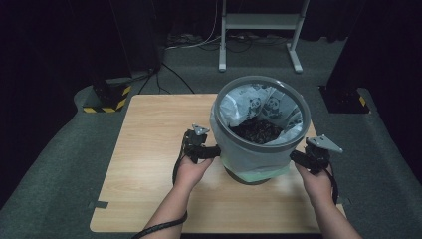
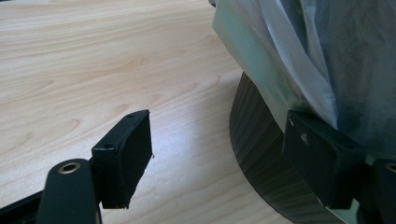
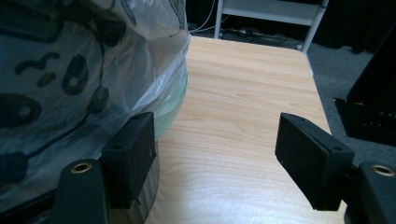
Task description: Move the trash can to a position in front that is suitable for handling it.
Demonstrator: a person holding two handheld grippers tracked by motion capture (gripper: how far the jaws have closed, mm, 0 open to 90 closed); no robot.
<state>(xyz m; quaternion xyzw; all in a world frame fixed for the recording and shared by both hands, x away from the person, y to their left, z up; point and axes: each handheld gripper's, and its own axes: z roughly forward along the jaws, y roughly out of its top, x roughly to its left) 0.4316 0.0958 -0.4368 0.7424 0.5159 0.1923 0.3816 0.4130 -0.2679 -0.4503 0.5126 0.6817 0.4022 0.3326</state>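
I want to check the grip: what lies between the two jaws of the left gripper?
Nothing is held. In the left gripper view, only bare wooden table shows between the left gripper jaws; one jaw lies against the bin and its bag.

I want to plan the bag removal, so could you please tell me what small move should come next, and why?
Probably bring both tongs inward and close them on the hanging bag skirt. The left tongs and right tongs stand open at opposite sides of the bin, each with one pad beside the liner bag and nothing pinched. A grip on the plastic seems needed before lifting it.
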